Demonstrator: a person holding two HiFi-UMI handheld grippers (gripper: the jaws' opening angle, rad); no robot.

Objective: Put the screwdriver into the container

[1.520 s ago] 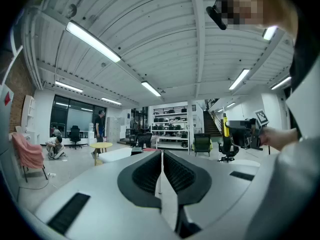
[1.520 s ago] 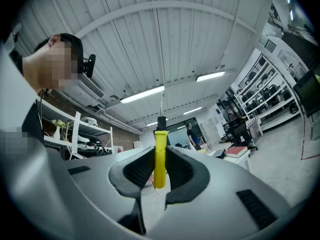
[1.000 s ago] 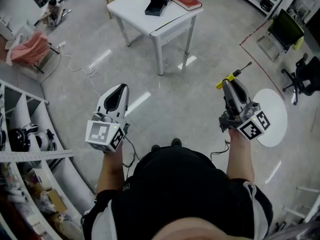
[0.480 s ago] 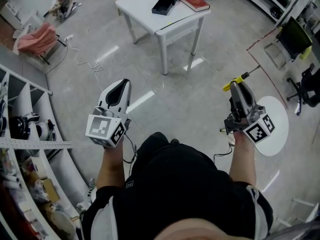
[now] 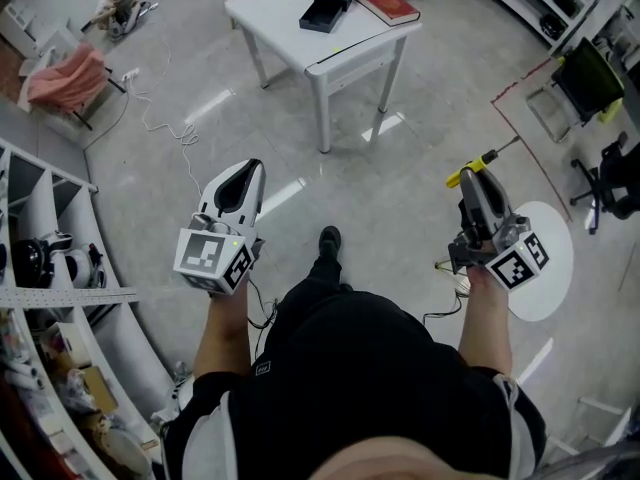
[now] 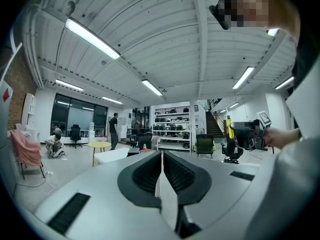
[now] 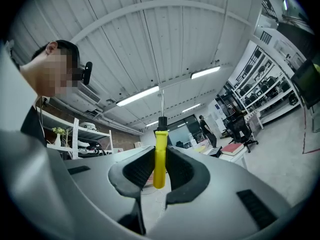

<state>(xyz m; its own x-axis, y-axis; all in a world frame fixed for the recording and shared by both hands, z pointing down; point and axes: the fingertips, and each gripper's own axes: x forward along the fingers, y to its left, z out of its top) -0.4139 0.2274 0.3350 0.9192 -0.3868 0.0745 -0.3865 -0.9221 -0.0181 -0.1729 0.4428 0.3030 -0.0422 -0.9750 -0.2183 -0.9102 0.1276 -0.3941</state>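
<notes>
Grey floor (image 5: pixel 400 188); white table (image 5: pixel 280 18) bears container (image 5: pixel 327 3); right claw (image 7: pixel 159 159) grips screwdriver (image 7: pixel 159 141).

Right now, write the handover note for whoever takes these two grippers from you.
Left gripper: jaws shut, nothing between them.
Right gripper: jaws shut on the yellow handle of the screwdriver, shaft pointing forward.
Container: dark, on the white table across the floor ahead, beside a red book.
Done: screwdriver in hand.
Left: walk to the table, lower the screwdriver into the container, open the jaws.
</notes>
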